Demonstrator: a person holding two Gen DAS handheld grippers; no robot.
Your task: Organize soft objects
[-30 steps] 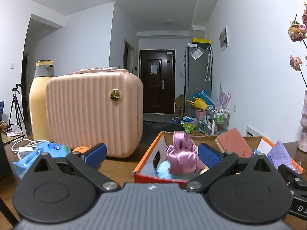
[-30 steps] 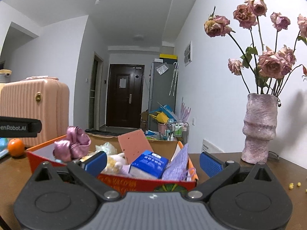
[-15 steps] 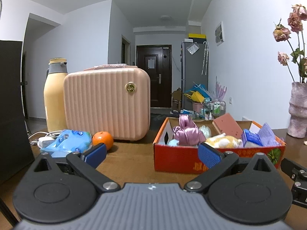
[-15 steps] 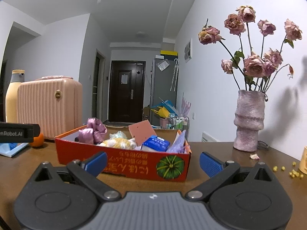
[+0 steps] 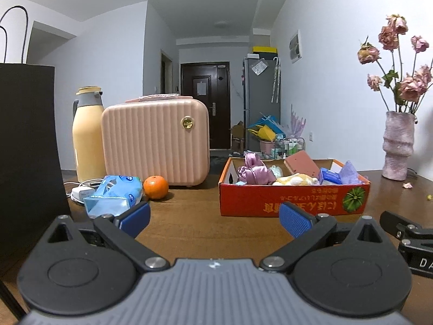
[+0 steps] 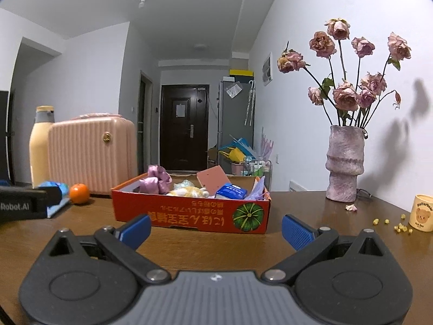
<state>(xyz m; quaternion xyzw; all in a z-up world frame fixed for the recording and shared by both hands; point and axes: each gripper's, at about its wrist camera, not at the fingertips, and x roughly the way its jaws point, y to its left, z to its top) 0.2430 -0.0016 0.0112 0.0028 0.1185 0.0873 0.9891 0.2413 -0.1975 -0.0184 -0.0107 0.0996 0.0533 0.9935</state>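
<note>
Red box (image 5: 293,199) sits mid-bench (image 5: 194,224), holding the soft things. Pink satin bow (image 5: 254,172): likely light, slippery, crushable; pinch its bunched middle. Yellow plush (image 5: 296,181) beside it: squashy, take the bulk. Blue tissue pack (image 5: 115,192) lies apart, left. Left tool (image 5: 215,218) and right tool (image 6: 215,226) spread, empty.

Bare table (image 6: 213,246) runs along the near edge, in front of the red box (image 6: 189,215), wide enough for both grippers to pass. Toward the left edge the way is crowded: an orange (image 5: 156,187), a blue packet (image 5: 115,193) and a white charger (image 5: 81,192) lie close together before the pink case (image 5: 155,142) and the yellow flask (image 5: 88,138). A black bag (image 5: 27,157) walls off the near left corner. Right of the box lies open wood up to the vase (image 6: 344,162), with a cup (image 6: 420,212) and yellow crumbs (image 6: 400,226) at the right edge.
</note>
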